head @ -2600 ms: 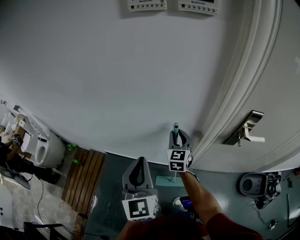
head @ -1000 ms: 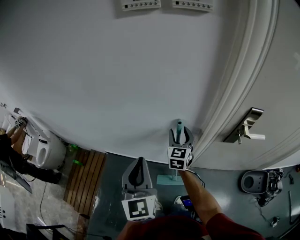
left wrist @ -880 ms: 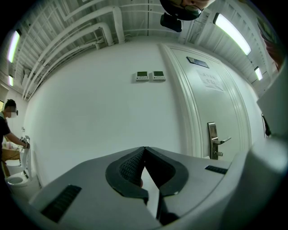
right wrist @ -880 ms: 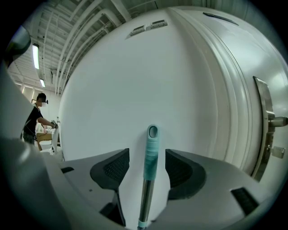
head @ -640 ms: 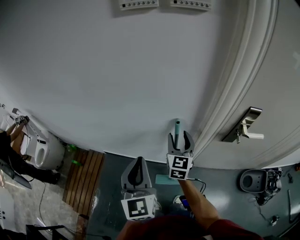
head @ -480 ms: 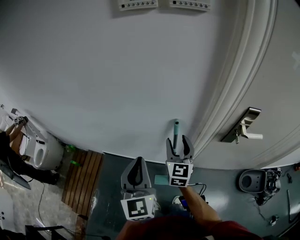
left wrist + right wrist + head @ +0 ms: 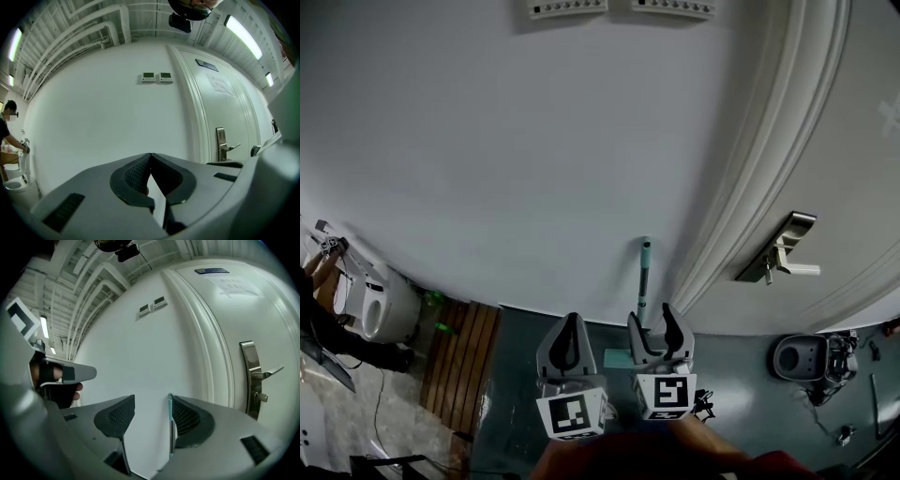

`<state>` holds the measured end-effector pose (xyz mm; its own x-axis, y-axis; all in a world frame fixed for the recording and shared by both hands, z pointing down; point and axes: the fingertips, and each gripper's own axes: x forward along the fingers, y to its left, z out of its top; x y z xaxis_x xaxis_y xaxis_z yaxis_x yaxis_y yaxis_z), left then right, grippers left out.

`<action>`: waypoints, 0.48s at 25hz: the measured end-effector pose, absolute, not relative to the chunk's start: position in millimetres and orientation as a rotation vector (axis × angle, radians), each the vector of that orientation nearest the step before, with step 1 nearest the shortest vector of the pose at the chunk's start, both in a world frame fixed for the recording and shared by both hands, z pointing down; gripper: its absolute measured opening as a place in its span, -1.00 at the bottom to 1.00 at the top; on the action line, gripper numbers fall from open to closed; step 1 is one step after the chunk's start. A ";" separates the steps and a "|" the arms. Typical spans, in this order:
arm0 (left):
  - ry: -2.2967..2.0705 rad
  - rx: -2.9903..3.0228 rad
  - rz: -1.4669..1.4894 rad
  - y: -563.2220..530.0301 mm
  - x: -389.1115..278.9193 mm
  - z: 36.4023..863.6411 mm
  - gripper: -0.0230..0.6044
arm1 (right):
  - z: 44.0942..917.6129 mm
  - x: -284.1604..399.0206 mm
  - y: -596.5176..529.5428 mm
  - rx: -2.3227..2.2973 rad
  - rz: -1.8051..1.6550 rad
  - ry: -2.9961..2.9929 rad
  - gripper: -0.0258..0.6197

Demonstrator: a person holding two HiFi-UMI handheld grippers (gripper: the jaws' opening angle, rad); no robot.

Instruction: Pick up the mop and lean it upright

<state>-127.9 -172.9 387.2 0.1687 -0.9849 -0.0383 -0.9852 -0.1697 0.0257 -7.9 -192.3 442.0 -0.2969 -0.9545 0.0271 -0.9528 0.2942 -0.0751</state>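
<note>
1 mop (image 7: 643, 277), standing upright against the wall (image 7: 534, 141), just left of the door frame (image 7: 778, 150). 2 grippers sit low, side by side, pointing at the wall. The right gripper (image 7: 654, 323) has its jaws wide apart, gripping nothing, with the mop handle showing between them. The left gripper (image 7: 572, 323) is pinched closed and empty. 2 panels (image 7: 567, 7) up top, plenty of plain wall to the left.

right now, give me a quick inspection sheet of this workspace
surface: dark floor, wooden strip at left
job's things: mop stands upright against the white wall, beside the door frame
clutter: round grey device on floor at right; white unit at left
grippers: left gripper shut, empty; right gripper open, not holding the mop
cables: thin cable on floor at right
surroundings: door handle, two wall panels
</note>
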 end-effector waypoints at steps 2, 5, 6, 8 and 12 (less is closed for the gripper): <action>2.018 -2.400 0.068 -172.8 -127.1 387.8 -0.88 | 437.5 -8.3 -187.3 -1.831 -0.110 2.506 -0.18; 2.004 -2.384 0.050 -173.0 -127.9 387.7 -0.88 | 433.2 -8.4 -184.0 -1.814 -0.105 2.500 -0.18; 2.000 -2.378 0.042 -173.2 -128.4 387.7 -0.88 | 431.6 -8.4 -183.9 -1.807 -0.098 2.496 -0.18; 1.999 -2.373 0.036 -173.1 -129.1 387.8 -0.88 | 427.3 -9.1 -183.9 -1.794 -0.084 2.492 -0.18; 2.002 -2.378 0.045 -172.0 -128.9 386.2 -0.88 | 416.8 -10.0 -179.7 -1.798 -0.076 2.523 -0.18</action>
<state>-128.9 -172.0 386.2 0.1705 -0.9844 -0.0431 -0.9854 -0.1704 -0.0058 -10.0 -179.7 416.8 -0.3260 -0.9453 -0.0059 -0.9433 0.3257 -0.0646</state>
